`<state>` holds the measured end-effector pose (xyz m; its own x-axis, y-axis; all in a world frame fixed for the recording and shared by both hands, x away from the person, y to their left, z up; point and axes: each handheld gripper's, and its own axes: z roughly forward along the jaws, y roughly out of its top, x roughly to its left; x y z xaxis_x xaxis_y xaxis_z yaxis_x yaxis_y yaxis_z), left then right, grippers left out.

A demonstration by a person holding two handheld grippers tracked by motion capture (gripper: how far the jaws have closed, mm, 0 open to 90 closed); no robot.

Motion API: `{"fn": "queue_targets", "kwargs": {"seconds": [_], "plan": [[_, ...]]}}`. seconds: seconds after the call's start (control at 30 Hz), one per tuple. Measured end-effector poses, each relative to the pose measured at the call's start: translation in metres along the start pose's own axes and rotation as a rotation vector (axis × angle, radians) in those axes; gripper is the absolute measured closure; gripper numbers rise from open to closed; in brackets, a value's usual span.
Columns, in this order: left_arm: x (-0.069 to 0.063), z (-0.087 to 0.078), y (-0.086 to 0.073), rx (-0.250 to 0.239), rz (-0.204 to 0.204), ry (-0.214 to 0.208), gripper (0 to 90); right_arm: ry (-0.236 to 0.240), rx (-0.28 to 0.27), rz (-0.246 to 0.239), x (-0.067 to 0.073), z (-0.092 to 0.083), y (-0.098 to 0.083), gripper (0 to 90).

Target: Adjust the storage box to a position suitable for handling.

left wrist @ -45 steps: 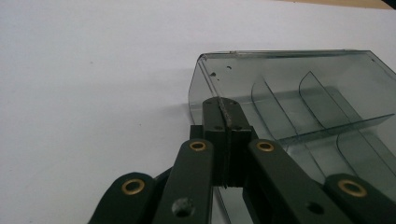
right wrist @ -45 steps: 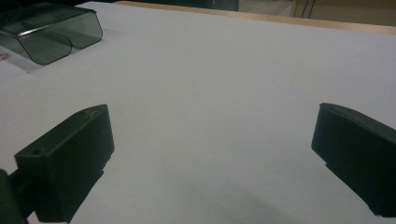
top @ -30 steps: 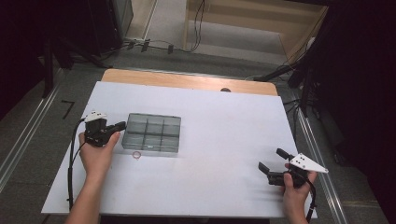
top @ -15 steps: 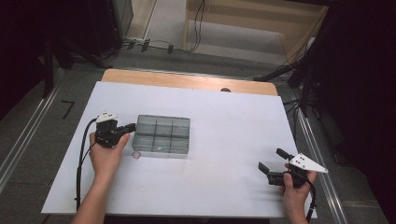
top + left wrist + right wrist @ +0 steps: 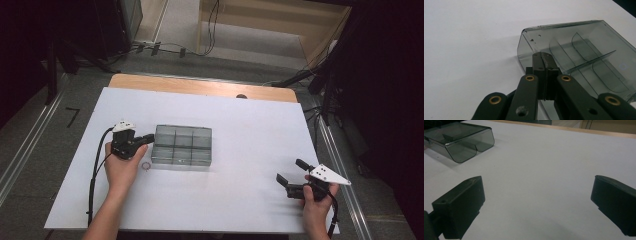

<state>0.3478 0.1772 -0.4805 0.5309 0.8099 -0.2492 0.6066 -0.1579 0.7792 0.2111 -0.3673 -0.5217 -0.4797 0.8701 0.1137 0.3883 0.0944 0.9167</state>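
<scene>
At table's left | left gripper (image 5: 146, 138) jaws together, tips against smoky divided box (image 5: 182, 145) wall | push level and low (box may swivel) | right gripper (image 5: 291, 172) apart, idle near right edge

One divided tray (image 5: 182, 145) — six compartments, one small ring (image 5: 146, 165), two grippers (image 5: 148, 138)
</scene>
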Motion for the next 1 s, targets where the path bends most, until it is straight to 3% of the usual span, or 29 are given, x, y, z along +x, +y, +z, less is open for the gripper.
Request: {"fn": "queue_targets", "kwargs": {"seconds": [1.0], "plan": [[-0.032, 0.017, -0.001, 0.015, 0.023, -0.083, 89.8, 0.003, -0.001, 0.001, 0.000, 0.000, 0.000, 0.0]]}}
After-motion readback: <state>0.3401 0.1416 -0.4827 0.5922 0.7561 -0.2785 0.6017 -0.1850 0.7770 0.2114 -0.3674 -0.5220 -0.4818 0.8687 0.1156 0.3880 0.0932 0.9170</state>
